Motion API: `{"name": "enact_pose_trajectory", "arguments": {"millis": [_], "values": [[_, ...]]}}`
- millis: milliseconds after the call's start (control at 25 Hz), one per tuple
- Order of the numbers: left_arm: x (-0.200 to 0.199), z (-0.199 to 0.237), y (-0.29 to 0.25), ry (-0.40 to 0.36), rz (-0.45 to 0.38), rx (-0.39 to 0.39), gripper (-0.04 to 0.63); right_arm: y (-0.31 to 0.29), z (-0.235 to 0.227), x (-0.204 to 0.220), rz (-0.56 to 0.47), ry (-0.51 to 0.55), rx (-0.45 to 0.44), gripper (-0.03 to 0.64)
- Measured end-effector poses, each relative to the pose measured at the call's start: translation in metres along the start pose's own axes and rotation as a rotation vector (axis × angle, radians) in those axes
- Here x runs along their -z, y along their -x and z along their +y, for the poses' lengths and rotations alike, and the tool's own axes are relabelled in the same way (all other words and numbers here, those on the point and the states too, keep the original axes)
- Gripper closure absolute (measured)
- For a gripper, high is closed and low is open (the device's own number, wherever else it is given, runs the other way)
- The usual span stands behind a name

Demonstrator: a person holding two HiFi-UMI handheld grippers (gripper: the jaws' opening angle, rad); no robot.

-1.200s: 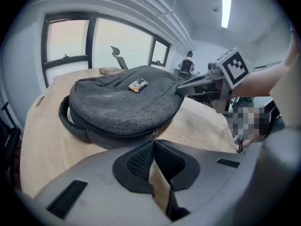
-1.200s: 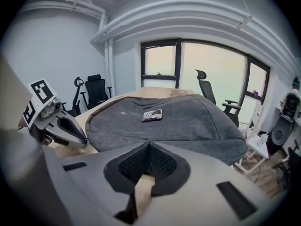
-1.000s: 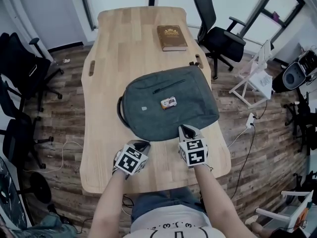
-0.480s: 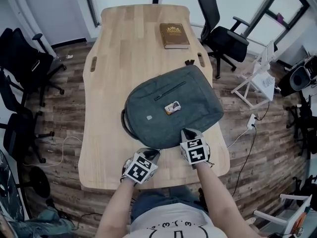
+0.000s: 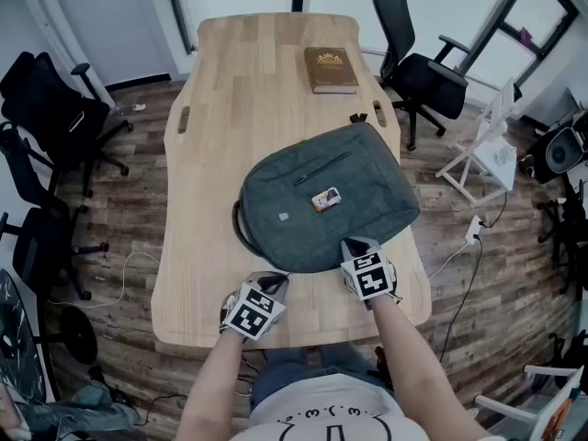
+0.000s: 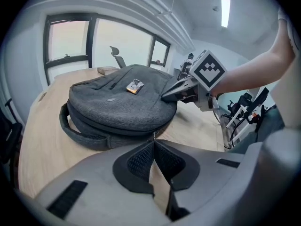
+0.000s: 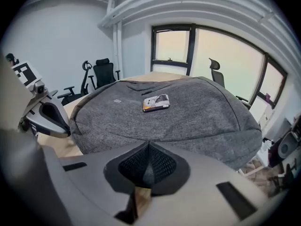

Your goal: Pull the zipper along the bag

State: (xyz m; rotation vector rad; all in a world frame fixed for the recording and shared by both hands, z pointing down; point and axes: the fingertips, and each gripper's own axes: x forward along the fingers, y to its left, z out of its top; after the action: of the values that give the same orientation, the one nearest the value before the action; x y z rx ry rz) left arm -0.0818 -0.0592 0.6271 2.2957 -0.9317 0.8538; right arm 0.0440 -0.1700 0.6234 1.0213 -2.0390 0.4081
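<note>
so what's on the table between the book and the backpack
Nothing. In the head view, the stretch of wooden table between the brown book and the grey backpack is bare.

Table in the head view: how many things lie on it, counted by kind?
Bag: 1
Book: 1
Small card, lying on the bag: 1
Total: 3
</note>
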Motion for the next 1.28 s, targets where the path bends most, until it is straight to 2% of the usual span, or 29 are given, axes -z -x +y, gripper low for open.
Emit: {"name": "enact_pose_trajectory", "arguments": {"millis": [600,1120,1280], "values": [[0.009,0.053,0.026,-0.044,0.029,-0.122,0.578,0.0,0.001,0.002,0.035,0.065,-0.063,0.565],[0.0,0.103,0.034,-0.088,0.049,-0.165,0.578,0.001,0.001,0.003,0.067,0.073,-0.11,0.565],[-0.009,0.118,0.032,-0.074,0.032,-0.187,0.578,-0.001,0.005,0.003,0.081,0.079,-0.128,0.565]]}}
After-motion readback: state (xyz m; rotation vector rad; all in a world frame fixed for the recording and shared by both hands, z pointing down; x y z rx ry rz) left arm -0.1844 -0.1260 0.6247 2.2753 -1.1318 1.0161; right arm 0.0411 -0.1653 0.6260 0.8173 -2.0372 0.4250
